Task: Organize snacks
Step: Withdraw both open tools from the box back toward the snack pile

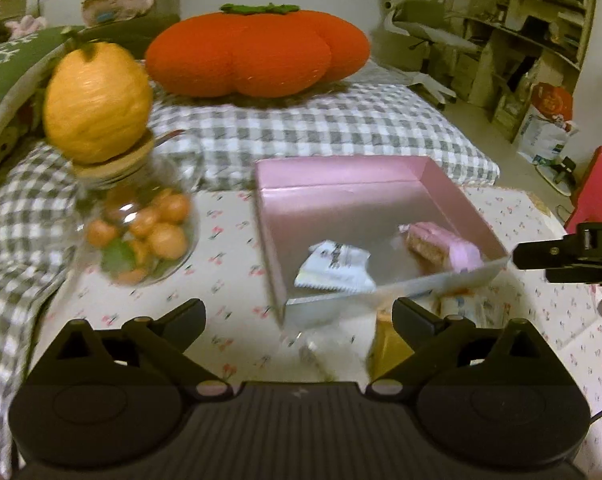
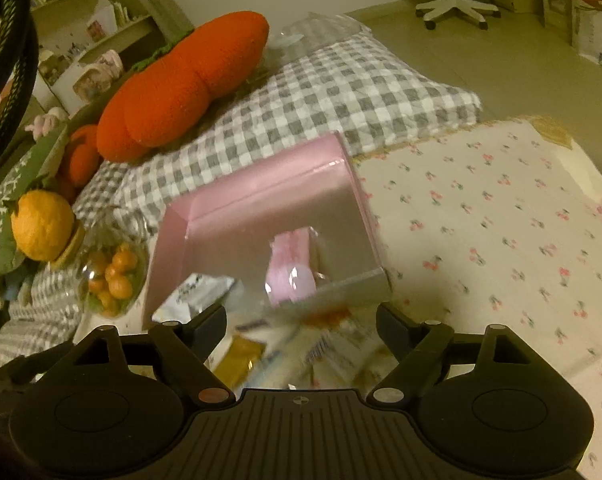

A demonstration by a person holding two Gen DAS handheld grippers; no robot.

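Cushion (image 1: 257, 54) top (left view only)

Both views are dim with a warm yellow indoor cast. Fisheye distortion bends straight lines near the edges. Motion blur smears the glass jar (image 1: 141, 220), the pink box (image 2: 353, 184) and the snack packets (image 2: 301, 340) nearest the lens. Shadows are soft. The background stays grainy.

- The pink box (image 1: 341, 174) sits open on the cherry-print cloth, shallow and square, with a silvery floor.
- A white wrapped snack (image 1: 333, 266) lies flat inside, towards its near-left corner.
- A pink wrapped snack (image 1: 447, 248) lies inside by the near-right wall.
- A blurred heap of packets (image 2: 301, 340), one golden, lies on the cloth just outside the near wall.
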